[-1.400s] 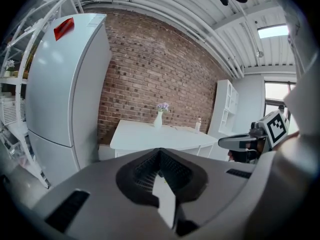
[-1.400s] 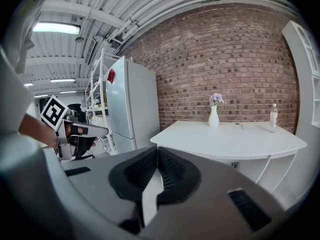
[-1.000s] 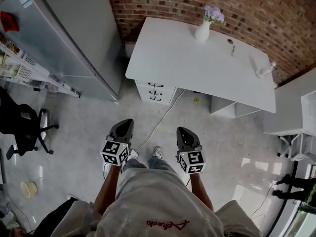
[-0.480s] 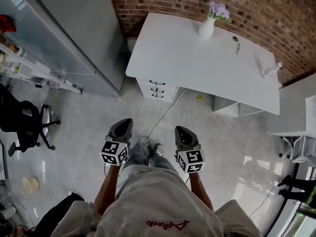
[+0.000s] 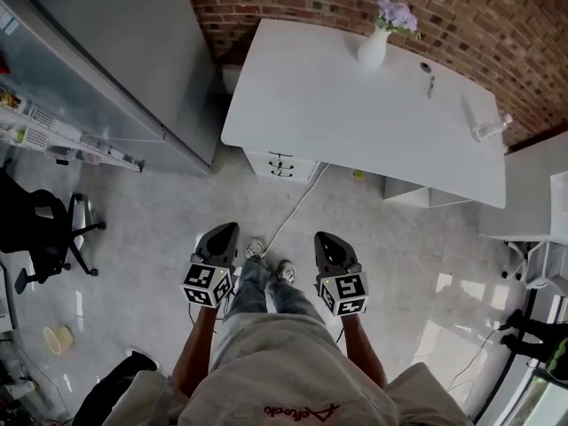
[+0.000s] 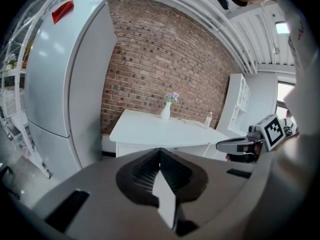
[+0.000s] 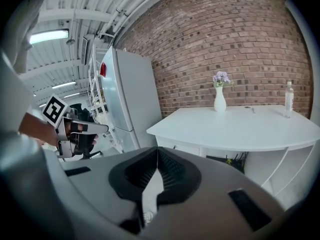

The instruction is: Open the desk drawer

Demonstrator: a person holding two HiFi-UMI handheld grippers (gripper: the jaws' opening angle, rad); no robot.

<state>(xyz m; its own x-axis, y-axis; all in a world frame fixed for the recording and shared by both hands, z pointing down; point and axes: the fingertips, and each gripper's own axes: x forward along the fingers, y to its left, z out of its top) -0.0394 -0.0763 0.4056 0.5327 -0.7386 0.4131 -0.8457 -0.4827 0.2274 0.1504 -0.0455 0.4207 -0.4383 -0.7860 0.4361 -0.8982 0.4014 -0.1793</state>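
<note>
View from above a standing person who holds a two-jaw gripper in each hand at waist height, both pointed ahead toward a white desk set against a red brick wall. The left gripper and the right gripper are side by side above the person's shoes, well apart from the desk. Each gripper's own view shows its jaws clenched tip to tip with nothing between them. The desk drawer is the top one in a stack of three with dark handles, under the desk's front left corner; all three fronts sit flush and closed. On the desk stand a white vase of purple flowers near the wall and a clear bottle toward the right end. A grey refrigerator stands left of the desk, and a white cable runs across the pale floor from the drawers toward the person's feet.
</note>
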